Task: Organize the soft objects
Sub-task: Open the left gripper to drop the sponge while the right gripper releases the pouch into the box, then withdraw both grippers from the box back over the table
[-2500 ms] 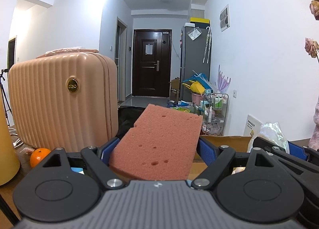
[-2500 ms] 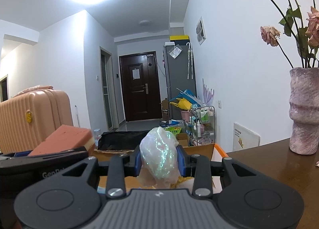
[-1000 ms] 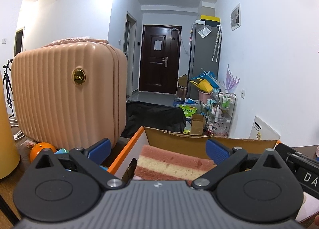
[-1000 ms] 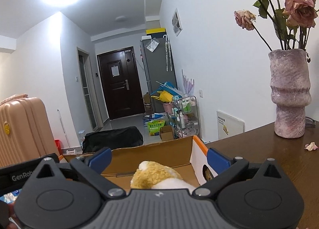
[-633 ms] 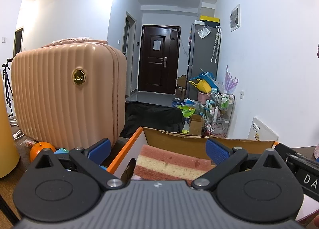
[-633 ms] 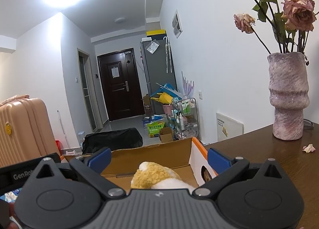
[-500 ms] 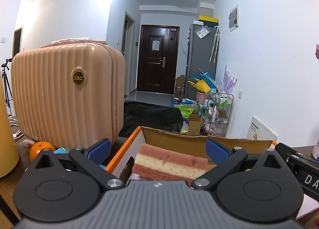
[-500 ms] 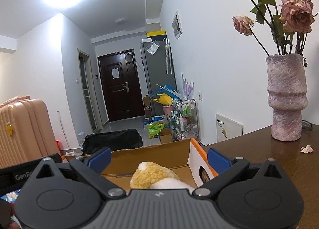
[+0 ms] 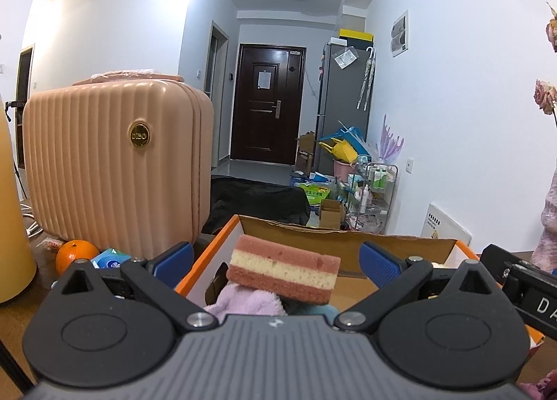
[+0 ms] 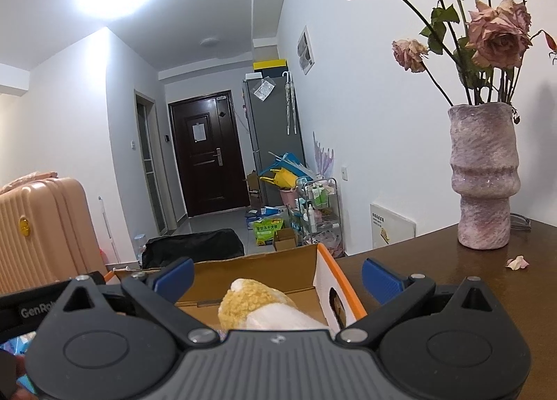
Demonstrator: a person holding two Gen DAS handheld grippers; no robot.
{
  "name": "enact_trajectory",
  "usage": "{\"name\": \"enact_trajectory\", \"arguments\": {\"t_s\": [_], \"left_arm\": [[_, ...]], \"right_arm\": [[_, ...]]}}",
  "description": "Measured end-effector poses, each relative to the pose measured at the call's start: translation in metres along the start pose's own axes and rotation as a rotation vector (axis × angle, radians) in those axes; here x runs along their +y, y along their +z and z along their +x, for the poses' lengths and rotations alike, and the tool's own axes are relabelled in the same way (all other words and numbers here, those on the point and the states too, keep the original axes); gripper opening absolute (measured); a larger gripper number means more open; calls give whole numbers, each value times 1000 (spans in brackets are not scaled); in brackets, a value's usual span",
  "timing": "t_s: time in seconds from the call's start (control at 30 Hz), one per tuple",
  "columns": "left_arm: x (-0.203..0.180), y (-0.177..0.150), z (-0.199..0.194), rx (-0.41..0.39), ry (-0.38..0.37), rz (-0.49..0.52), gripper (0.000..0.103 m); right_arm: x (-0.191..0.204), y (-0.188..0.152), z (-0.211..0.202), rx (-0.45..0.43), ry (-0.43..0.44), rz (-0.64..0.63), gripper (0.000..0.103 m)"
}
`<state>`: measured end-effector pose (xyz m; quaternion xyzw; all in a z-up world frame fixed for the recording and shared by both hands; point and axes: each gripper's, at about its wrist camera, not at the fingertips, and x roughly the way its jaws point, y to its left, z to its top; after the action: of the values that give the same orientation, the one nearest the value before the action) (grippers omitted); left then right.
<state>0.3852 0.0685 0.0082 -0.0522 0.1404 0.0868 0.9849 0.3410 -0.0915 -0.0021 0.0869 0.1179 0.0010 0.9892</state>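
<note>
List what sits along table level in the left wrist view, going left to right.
Yellow bottle → orange → blue tissue pack → layered sponge in the cardboard box → the other gripper's body → pink vase.

Each hand-held gripper, left (image 9: 275, 257) and right (image 10: 276, 272), has a ribbed grey housing, black triangular linkage arms with silver screws, round black discs at seven and five o'clock, and blue fingertip pads (image 9: 377, 262).

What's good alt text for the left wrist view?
The left gripper hangs open over a cardboard box, where a pink-and-cream layered sponge rests on a lilac cloth. A peach suitcase and an orange sit left.
</note>
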Motion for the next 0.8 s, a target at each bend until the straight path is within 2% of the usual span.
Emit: {"name": "enact_trajectory", "arguments": {"t_s": [0.8], "left_arm": [[2, -18, -52, 8, -15, 20, 103]], "right_arm": [[-18, -10, -54, 18, 11, -39, 103]]}}
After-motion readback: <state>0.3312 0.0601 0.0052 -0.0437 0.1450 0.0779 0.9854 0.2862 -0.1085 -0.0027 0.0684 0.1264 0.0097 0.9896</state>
